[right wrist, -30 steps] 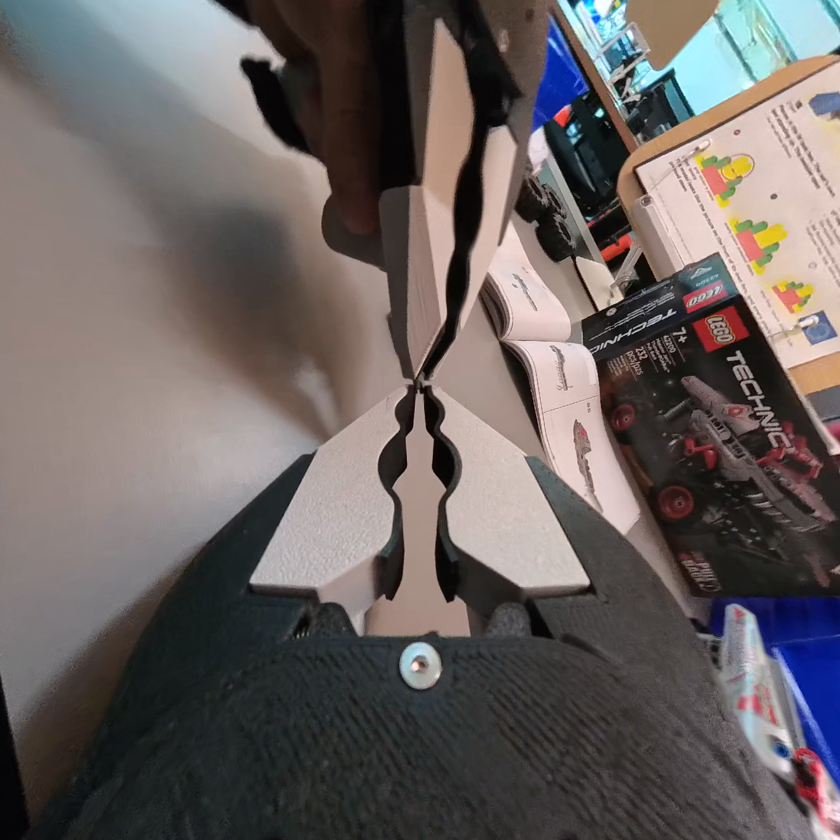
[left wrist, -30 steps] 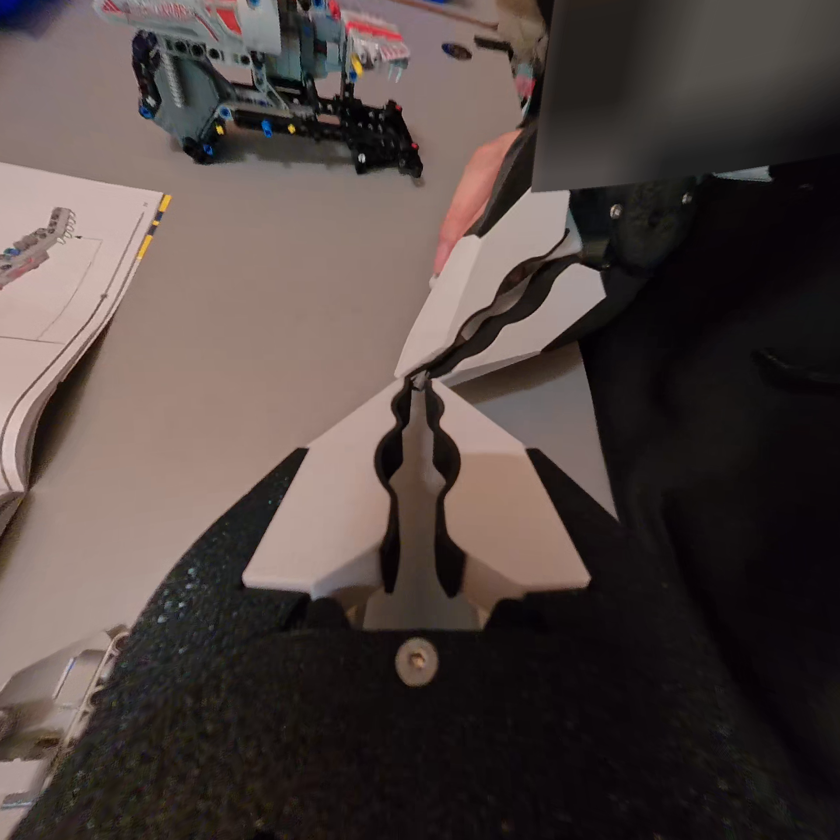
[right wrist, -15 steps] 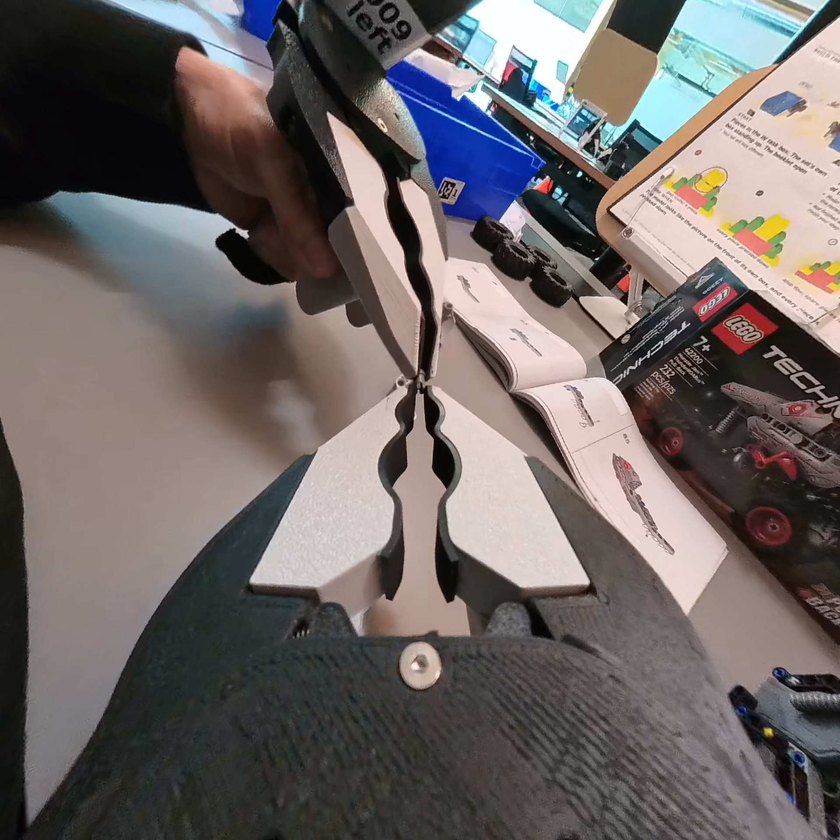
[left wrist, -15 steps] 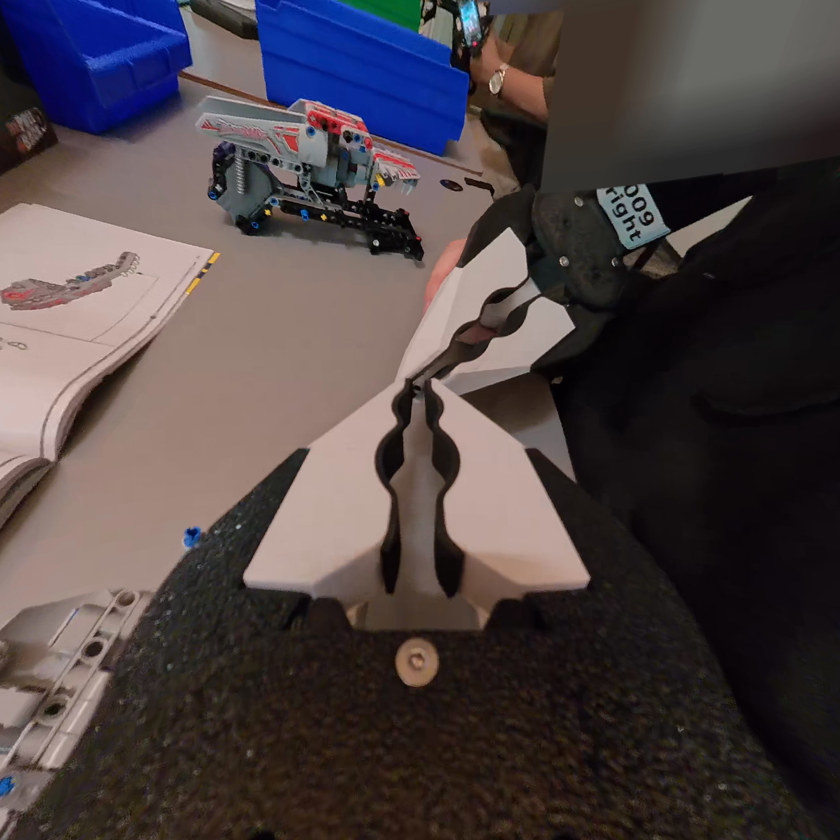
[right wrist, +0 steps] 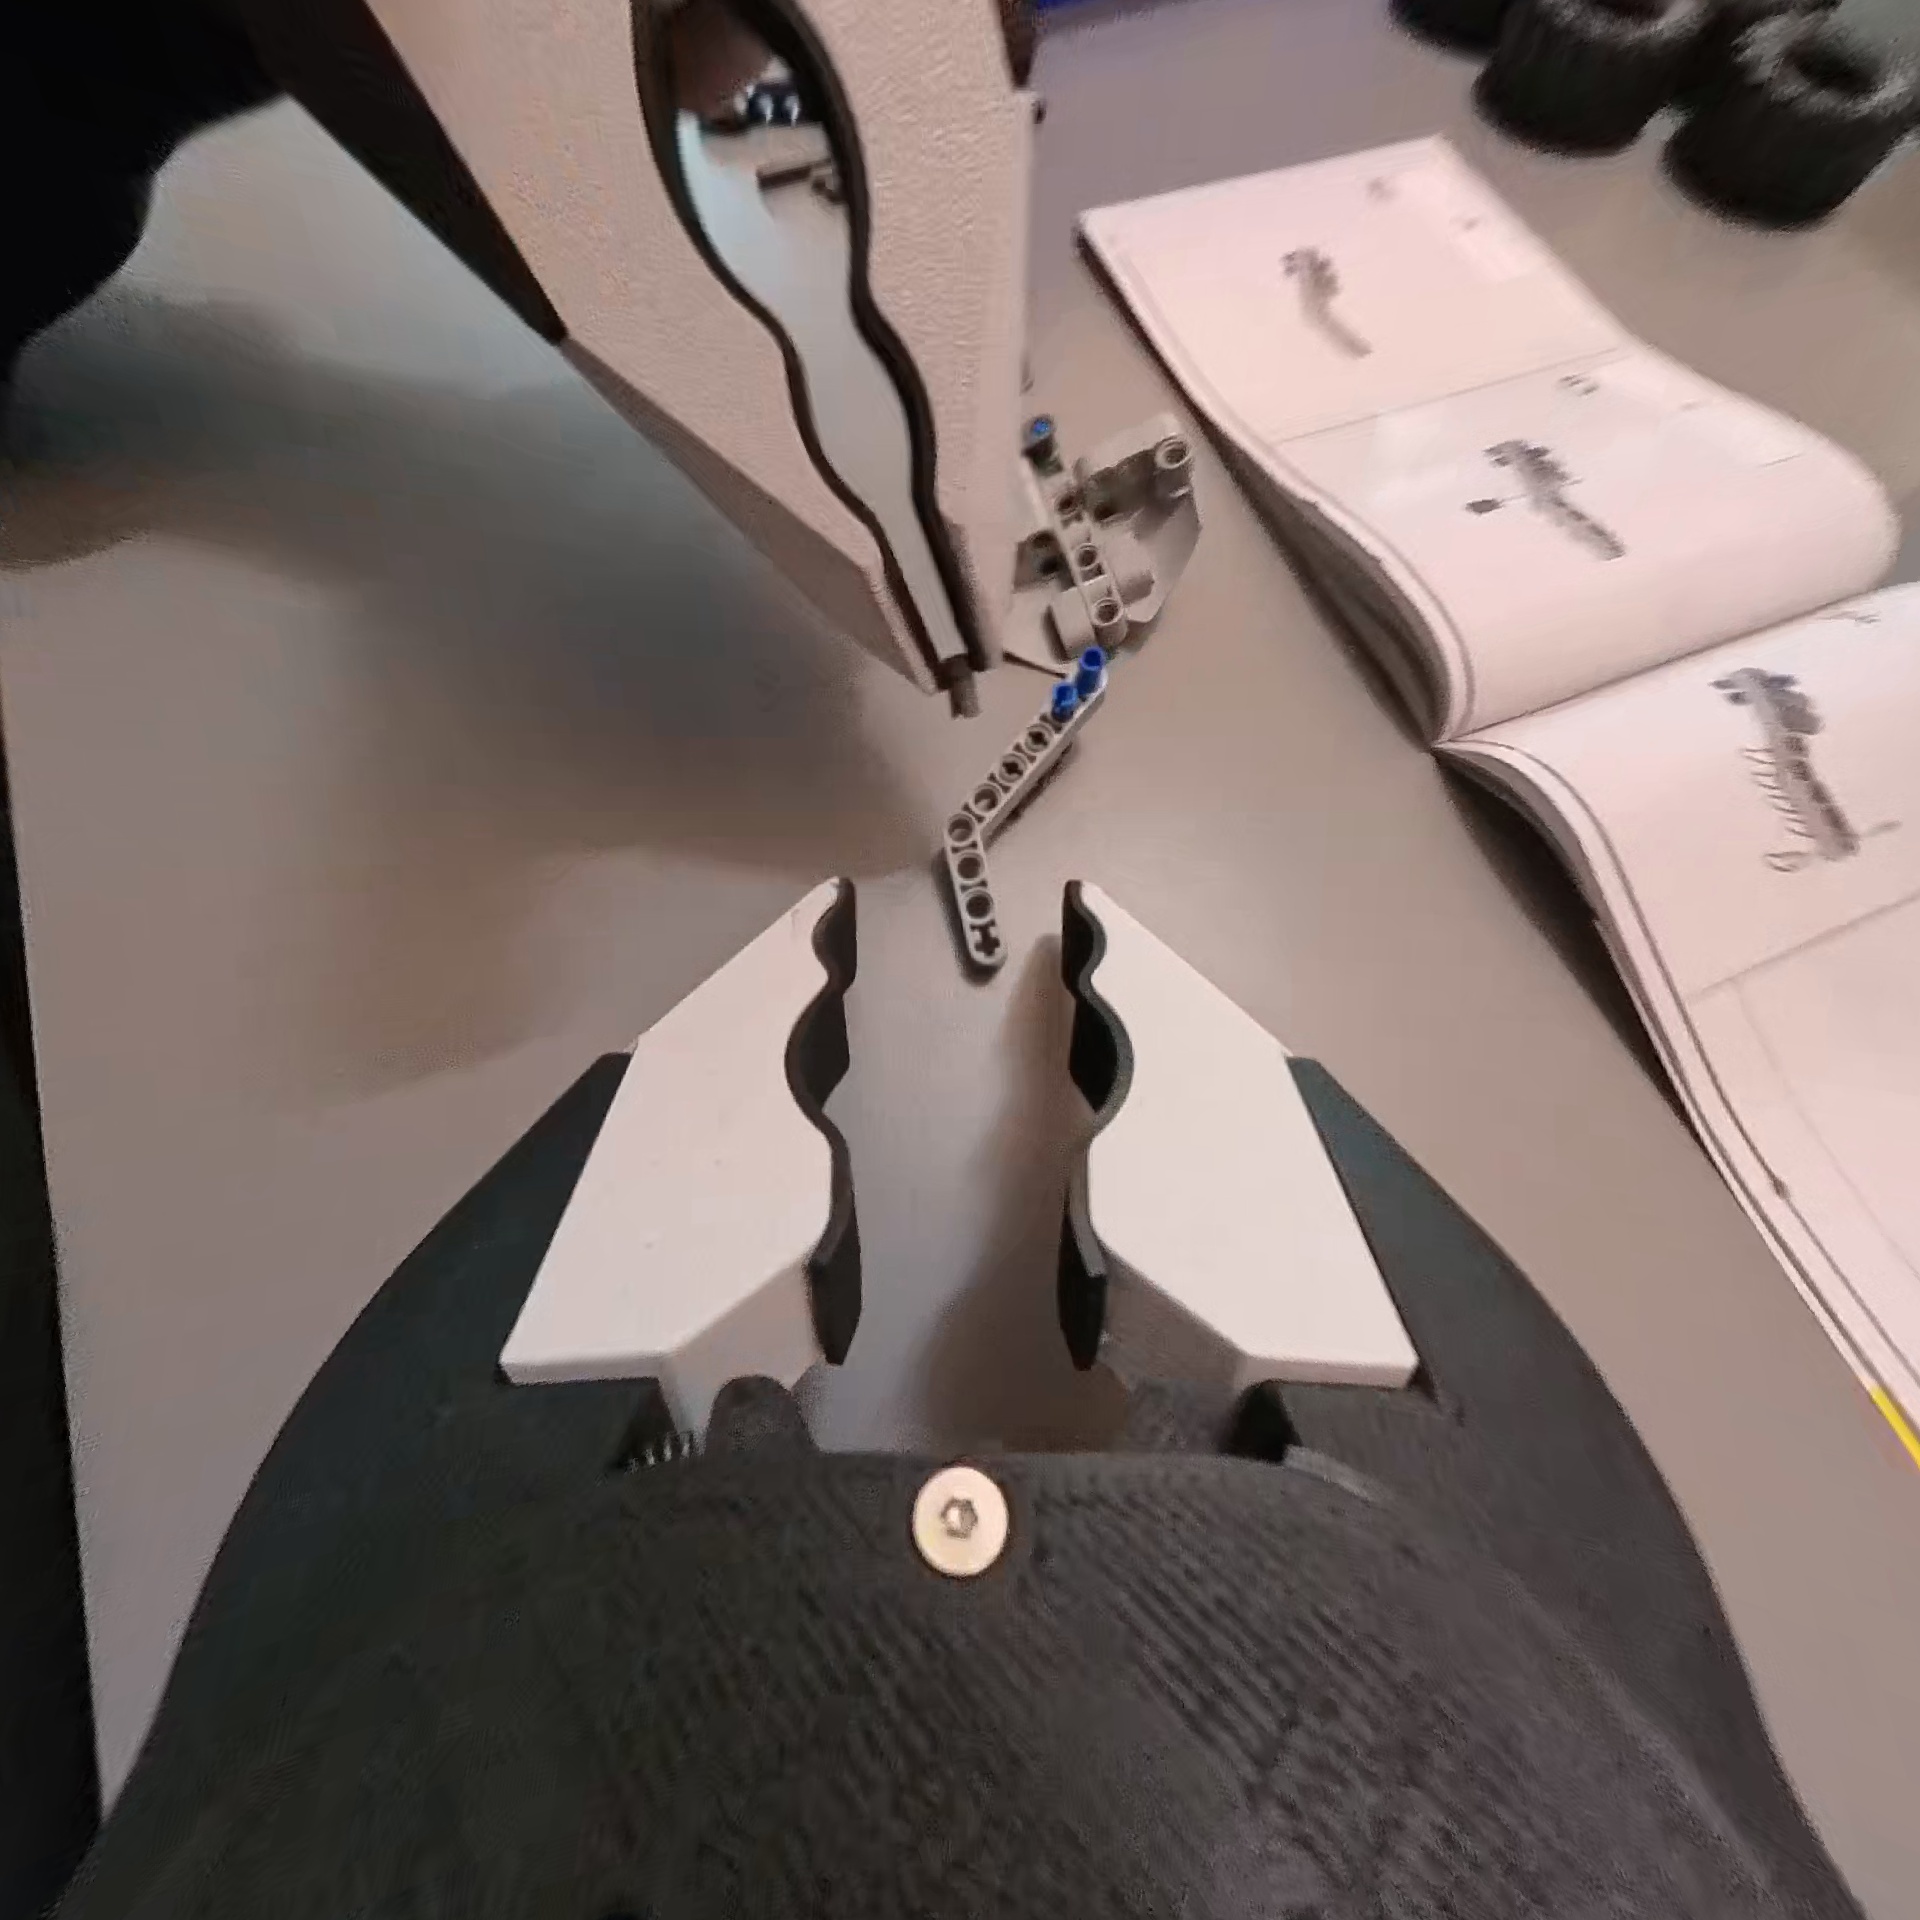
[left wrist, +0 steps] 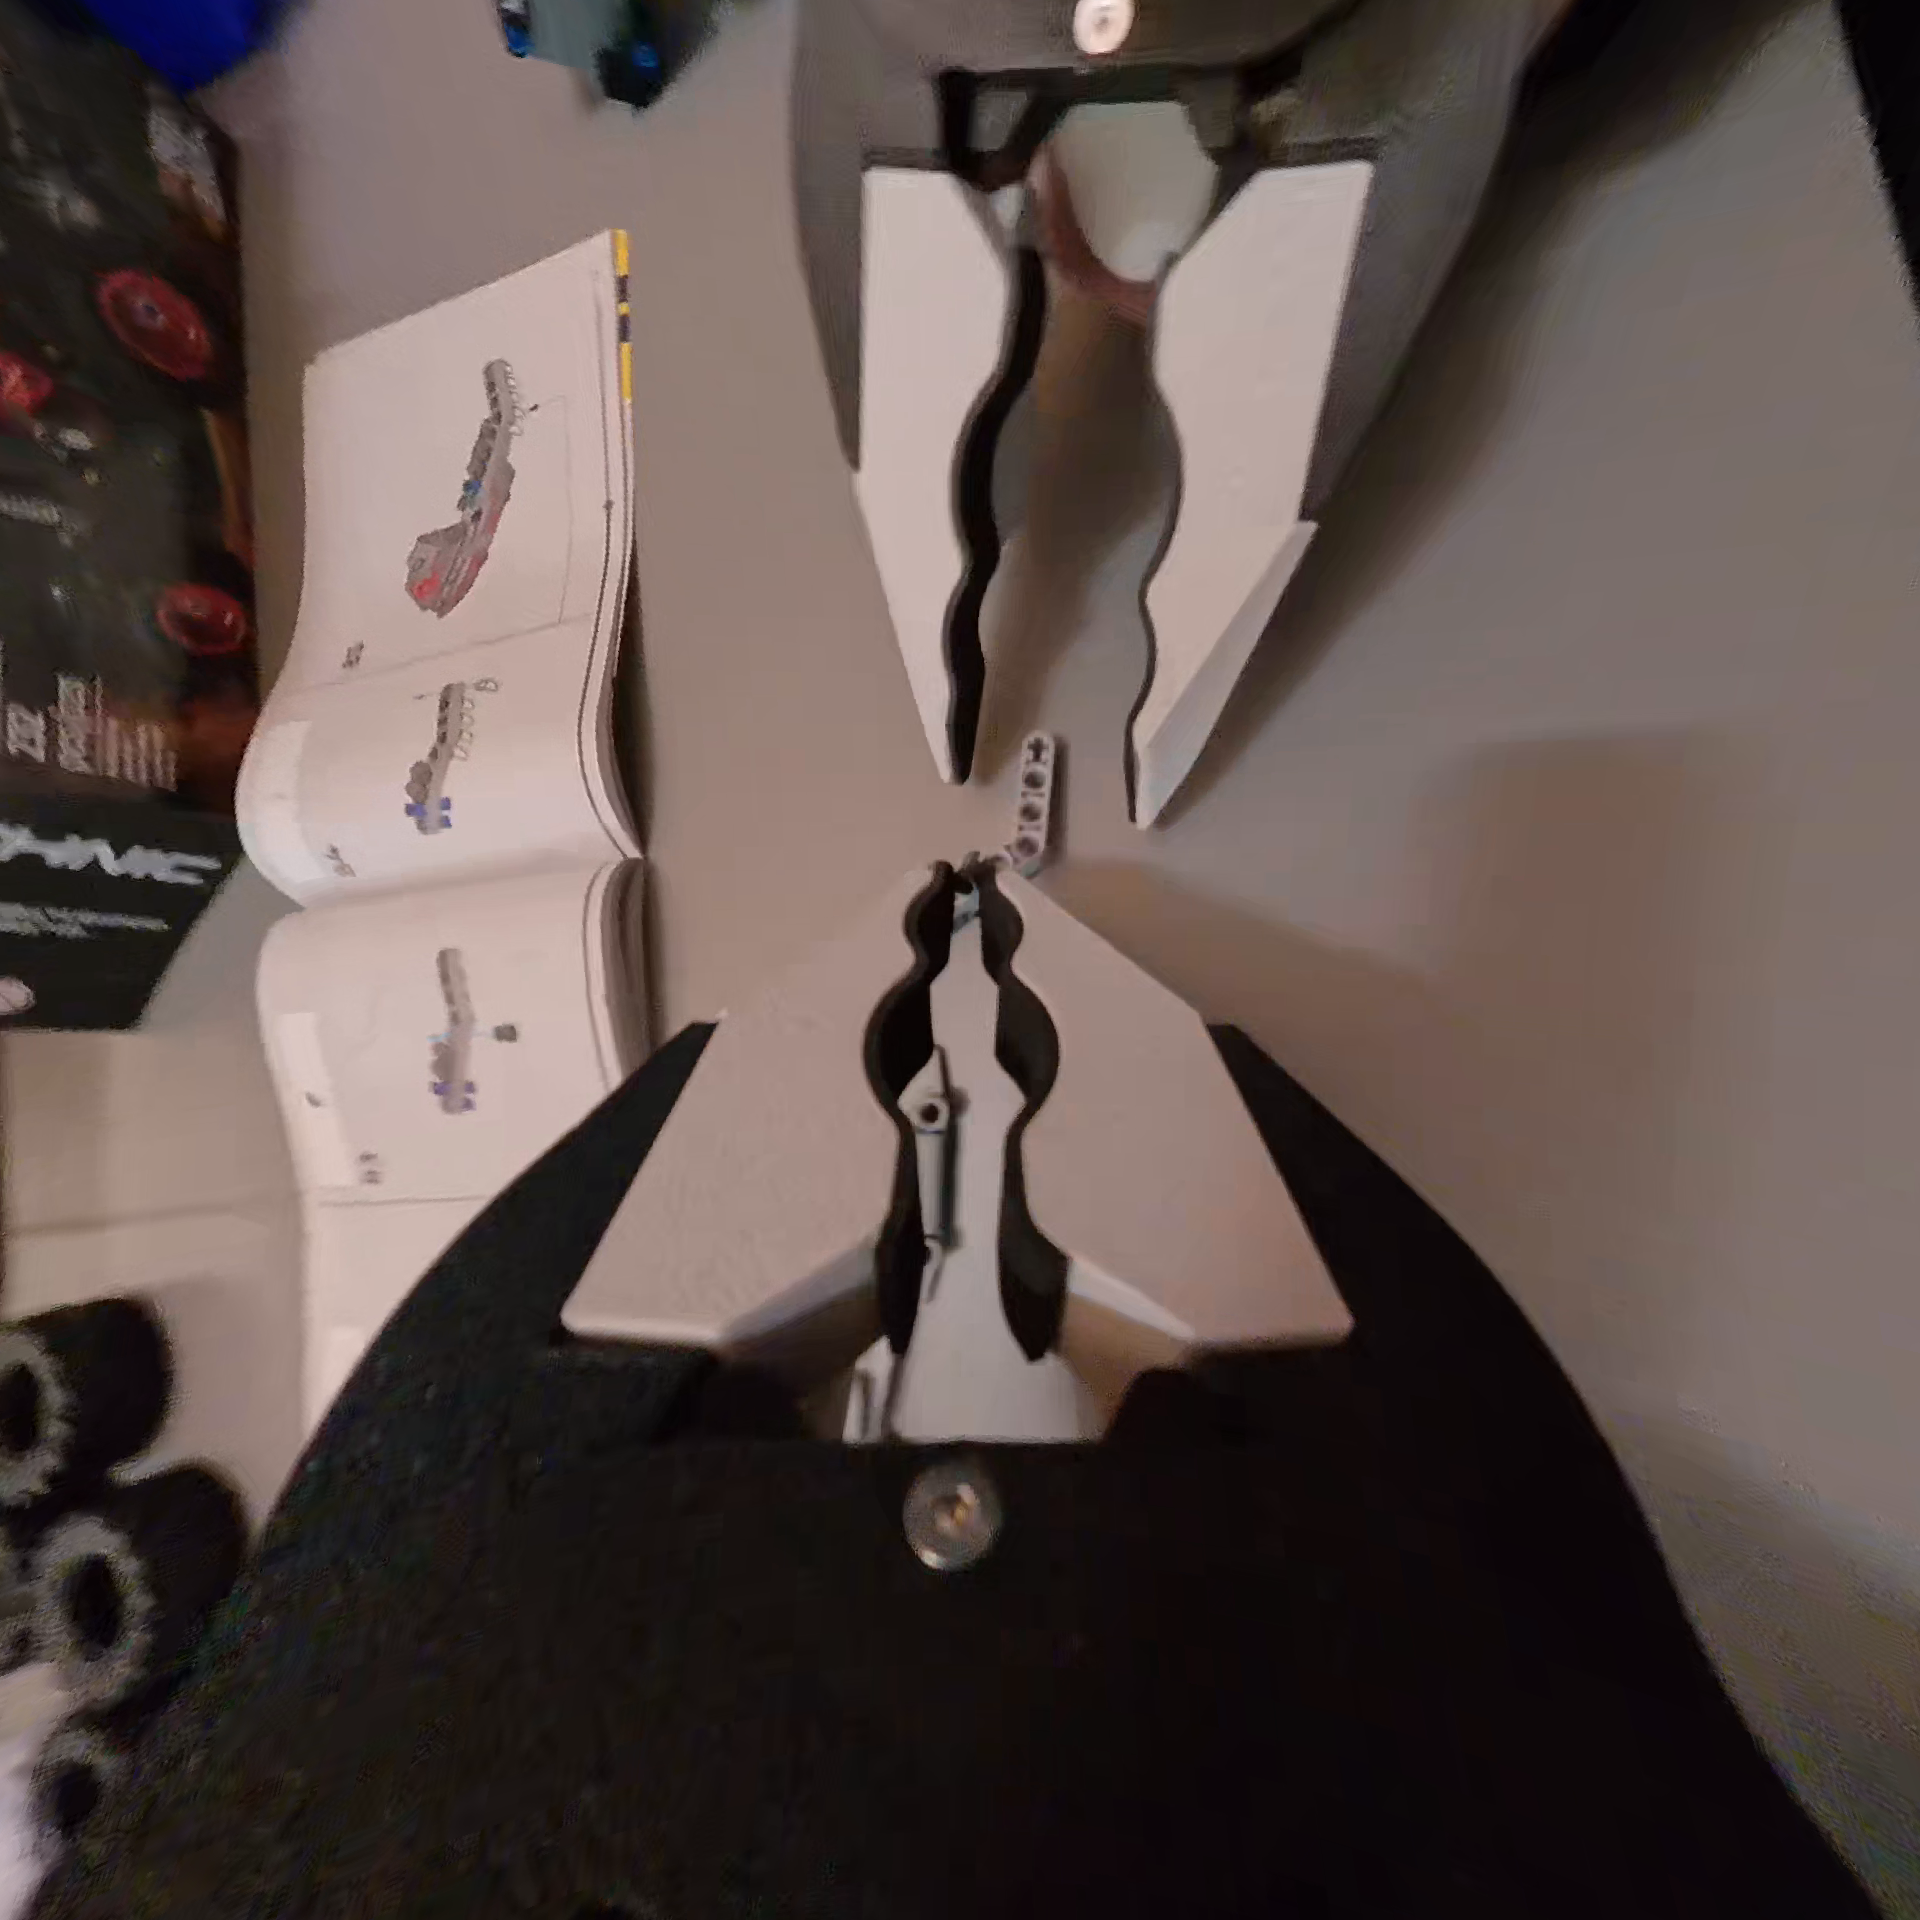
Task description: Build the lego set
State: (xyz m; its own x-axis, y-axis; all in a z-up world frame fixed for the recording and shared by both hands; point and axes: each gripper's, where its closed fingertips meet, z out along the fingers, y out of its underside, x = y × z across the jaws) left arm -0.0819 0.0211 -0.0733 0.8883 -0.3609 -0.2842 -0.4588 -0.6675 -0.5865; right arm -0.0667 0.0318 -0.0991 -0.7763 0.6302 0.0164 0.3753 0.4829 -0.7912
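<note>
A grey bent Lego beam (right wrist: 997,821) lies flat on the table with a blue pin (right wrist: 1075,681) in its far end. My right gripper (right wrist: 956,899) is open and low over the table. The beam's near end lies between its fingertips without touching them. My left gripper (left wrist: 961,873) is shut on a small dark pin (right wrist: 963,694) and holds it just above the beam's far end. In the left wrist view the beam (left wrist: 1034,800) lies between the right gripper's open fingers (left wrist: 1195,675). A grey Lego assembly (right wrist: 1112,540) lies behind the left gripper.
An open instruction booklet (right wrist: 1558,468) lies beside the beam; it also shows in the left wrist view (left wrist: 457,582). The black set box (left wrist: 94,416) is beyond the booklet. Black tyres (right wrist: 1662,94) stand past the booklet's far end. The grippers are tip to tip, or close to it.
Both grippers were shut tip to tip above the table. Now both point down at the table, the right gripper has opened, and the bent beam lies on the table between its fingers.
</note>
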